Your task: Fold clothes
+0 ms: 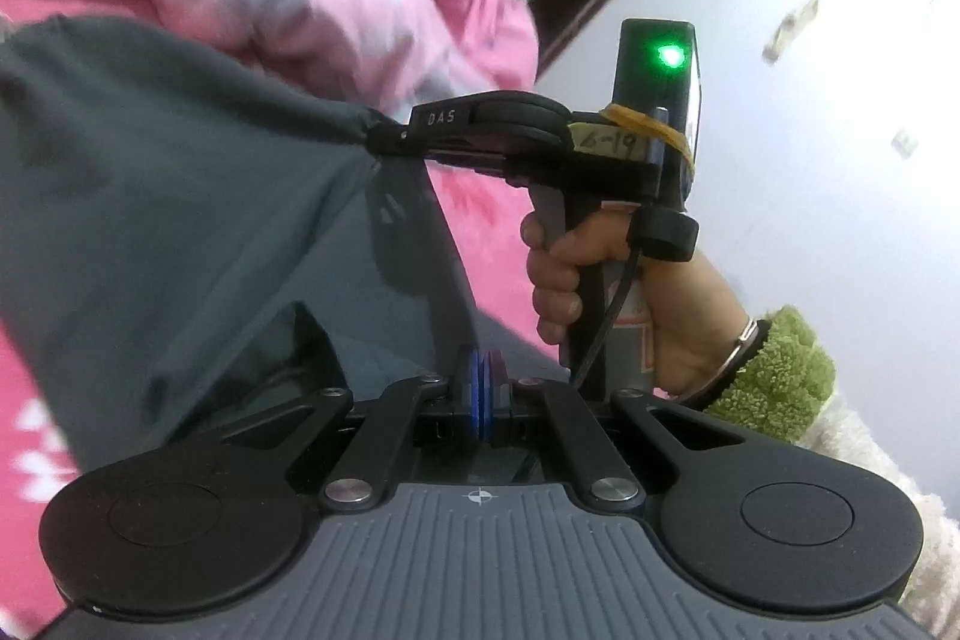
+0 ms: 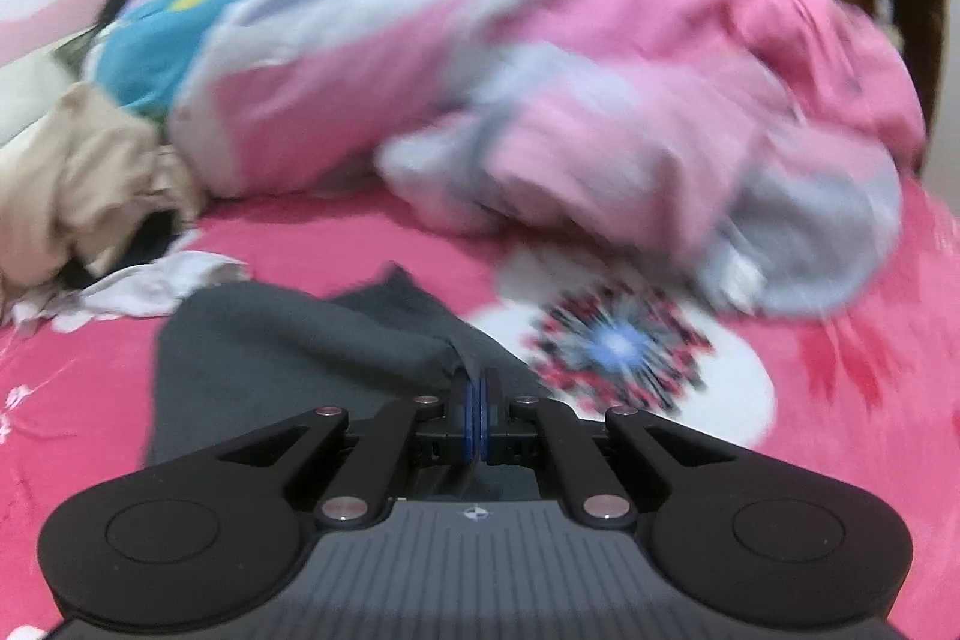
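Looking along the left hand-held gripper (image 1: 480, 388), its blue pads are pressed together, and the dark grey garment (image 1: 180, 196) runs right up to them; the pinch point is hidden, so I judge it clamped on an edge of that cloth. Beyond it, the right hand-held gripper (image 1: 384, 139) is seen from the side, its jaws closed on a bunched corner of the same garment. A hand (image 1: 576, 274) with a bangle and a fuzzy green cuff (image 1: 774, 370) squeezes its trigger handle. The cloth hangs stretched between the two grips, above the pink bedspread (image 1: 480, 202), which suggests it is held up to be spread or doubled over. Its taut upper edge slopes from the right hand-held gripper towards the upper left of the frame; how long the garment really is I cannot tell, as much of it is cut off.

From the right wrist view, the right hand-held gripper (image 2: 478, 418) is closed, with a fold of the grey garment (image 2: 288, 340) caught between its pads. From the pads the garment spreads left and away, over the pink flowered bedspread (image 2: 360, 244), with one pointed corner aimed towards the heap of pink and pale bedding (image 2: 600, 58) behind. Left of the garment lie a crumpled white cloth (image 2: 150, 286) and a beige garment (image 2: 78, 196), probably waiting to be folded.
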A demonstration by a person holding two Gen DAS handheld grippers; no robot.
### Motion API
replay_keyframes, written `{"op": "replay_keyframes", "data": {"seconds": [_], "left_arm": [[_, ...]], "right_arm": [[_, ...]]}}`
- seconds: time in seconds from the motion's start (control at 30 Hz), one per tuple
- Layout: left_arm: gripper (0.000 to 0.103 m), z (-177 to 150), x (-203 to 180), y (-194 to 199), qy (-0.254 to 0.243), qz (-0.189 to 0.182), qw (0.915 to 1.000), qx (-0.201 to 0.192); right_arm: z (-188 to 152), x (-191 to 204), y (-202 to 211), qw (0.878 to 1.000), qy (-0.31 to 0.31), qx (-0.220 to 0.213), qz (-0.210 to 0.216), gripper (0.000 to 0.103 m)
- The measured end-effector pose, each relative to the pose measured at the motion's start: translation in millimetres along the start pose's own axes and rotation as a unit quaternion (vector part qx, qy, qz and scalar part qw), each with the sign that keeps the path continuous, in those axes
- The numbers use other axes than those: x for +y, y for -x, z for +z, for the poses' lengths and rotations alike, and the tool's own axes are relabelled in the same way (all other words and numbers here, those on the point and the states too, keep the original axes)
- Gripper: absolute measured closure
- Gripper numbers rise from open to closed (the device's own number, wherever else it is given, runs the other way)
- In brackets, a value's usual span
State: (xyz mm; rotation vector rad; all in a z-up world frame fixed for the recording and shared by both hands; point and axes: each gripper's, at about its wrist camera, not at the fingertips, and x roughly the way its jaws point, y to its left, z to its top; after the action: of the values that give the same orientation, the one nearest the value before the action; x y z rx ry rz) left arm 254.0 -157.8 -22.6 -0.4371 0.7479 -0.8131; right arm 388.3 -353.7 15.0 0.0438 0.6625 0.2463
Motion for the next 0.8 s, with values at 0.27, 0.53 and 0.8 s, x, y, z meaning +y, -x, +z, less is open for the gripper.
{"op": "replay_keyframes", "data": {"seconds": [0.27,0.53,0.8], "left_arm": [[0.103,5,1,-23,-0.002,0.007,0.9982,0.059],[0.103,36,-21,-44,0.020,-0.022,0.9918,0.124],[0.103,41,-51,-138,0.069,-0.032,0.9790,0.189]], "right_arm": [[-48,-84,-15,0.982,-0.180,0.033,0.055,0.084],[-121,-137,120,0.954,-0.283,-0.060,0.075,0.052],[-238,-137,216,0.900,-0.400,-0.135,0.108,0.052]]}}
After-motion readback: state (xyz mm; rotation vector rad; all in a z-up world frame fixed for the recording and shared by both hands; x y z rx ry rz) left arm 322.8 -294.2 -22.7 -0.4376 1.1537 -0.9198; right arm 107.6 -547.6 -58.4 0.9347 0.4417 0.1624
